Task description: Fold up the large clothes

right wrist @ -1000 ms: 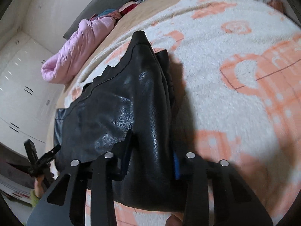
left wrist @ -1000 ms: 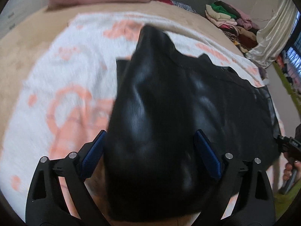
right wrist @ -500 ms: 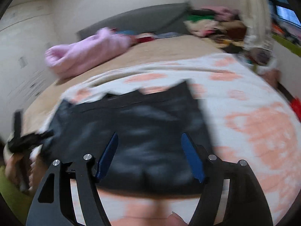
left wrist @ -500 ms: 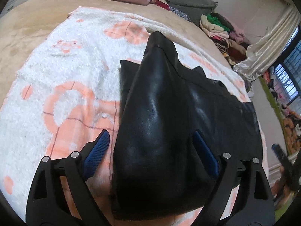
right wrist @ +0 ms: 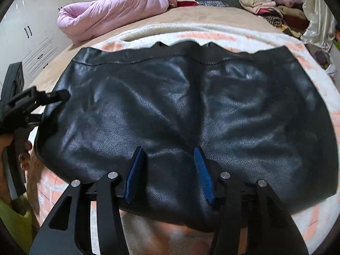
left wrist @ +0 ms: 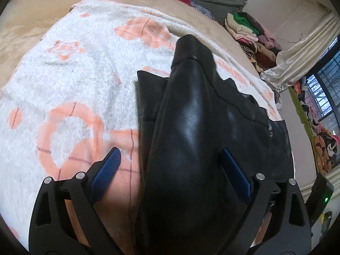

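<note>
A black leather garment [right wrist: 187, 114] lay spread across a white-and-peach fleece blanket [left wrist: 70, 97] on the bed, its notched upper hem toward 12 o'clock in the right wrist view. The right hand-held gripper [right wrist: 169, 170] hovered at the garment's near edge at 6 o'clock, its blue-padded fingers [right wrist: 135, 174] standing apart with leather showing between them; whether they touched it could not be told. In the left wrist view, the left hand-held gripper [left wrist: 170, 170] stood wide apart around a raised fold of the same garment [left wrist: 191, 127], which ran up between the fingers [left wrist: 105, 170] toward 12 o'clock. That gripper also appeared at 9 o'clock in the right wrist view, at the garment's left edge. A pink quilt [right wrist: 110, 10] sat at 11 o'clock near the headboard, and a pile of folded clothes [right wrist: 269, 2] at 1 o'clock.
</note>
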The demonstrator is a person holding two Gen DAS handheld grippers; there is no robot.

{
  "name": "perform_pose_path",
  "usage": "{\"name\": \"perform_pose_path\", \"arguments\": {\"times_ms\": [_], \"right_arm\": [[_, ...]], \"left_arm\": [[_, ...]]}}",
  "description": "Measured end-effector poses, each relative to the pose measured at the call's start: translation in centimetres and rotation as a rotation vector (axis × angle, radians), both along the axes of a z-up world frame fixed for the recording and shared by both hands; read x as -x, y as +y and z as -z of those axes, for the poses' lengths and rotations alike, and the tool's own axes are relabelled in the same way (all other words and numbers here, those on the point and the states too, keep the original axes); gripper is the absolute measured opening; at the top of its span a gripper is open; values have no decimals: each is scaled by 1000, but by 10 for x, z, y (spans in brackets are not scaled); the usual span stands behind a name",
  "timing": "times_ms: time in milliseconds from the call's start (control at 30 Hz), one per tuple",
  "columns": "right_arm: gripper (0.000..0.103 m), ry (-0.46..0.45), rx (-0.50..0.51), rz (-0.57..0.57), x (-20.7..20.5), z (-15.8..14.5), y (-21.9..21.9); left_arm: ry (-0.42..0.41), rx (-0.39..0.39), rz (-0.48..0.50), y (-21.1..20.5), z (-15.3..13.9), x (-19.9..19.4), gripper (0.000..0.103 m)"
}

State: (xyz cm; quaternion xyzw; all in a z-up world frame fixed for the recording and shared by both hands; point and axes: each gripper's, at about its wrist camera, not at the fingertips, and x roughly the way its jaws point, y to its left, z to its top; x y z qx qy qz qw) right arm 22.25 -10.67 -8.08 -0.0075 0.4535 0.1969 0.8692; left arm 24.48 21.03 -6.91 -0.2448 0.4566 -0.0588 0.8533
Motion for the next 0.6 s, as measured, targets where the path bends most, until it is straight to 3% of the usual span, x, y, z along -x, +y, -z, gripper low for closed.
{"name": "perform_pose_path", "arguments": {"times_ms": [167, 233, 300, 367, 433, 500, 600], "right_arm": [[48, 1, 6, -23, 1, -1, -2], [47, -2, -32, -27, -5, -21, -5], [47, -81, -64, -14, -15, -43, -5], [38, -107, -51, 4, -37, -54, 1], [25, -93, -36, 23, -63, -55, 9], [24, -80, -21, 47, -84, -50, 15], [25, 37, 7, 51, -109, -26, 25]], "left_arm": [[23, -42, 46, -4, 2, -18, 90], [12, -48, 52, -5, 1, -20, 83], [5, -27, 52, -4, 2, -20, 81], [2, -10, 51, -2, 3, -19, 81], [-1, 8, 47, 1, 3, -18, 81], [-2, 22, 45, 4, 3, -18, 81], [-5, 36, 40, 8, 2, -19, 81]]}}
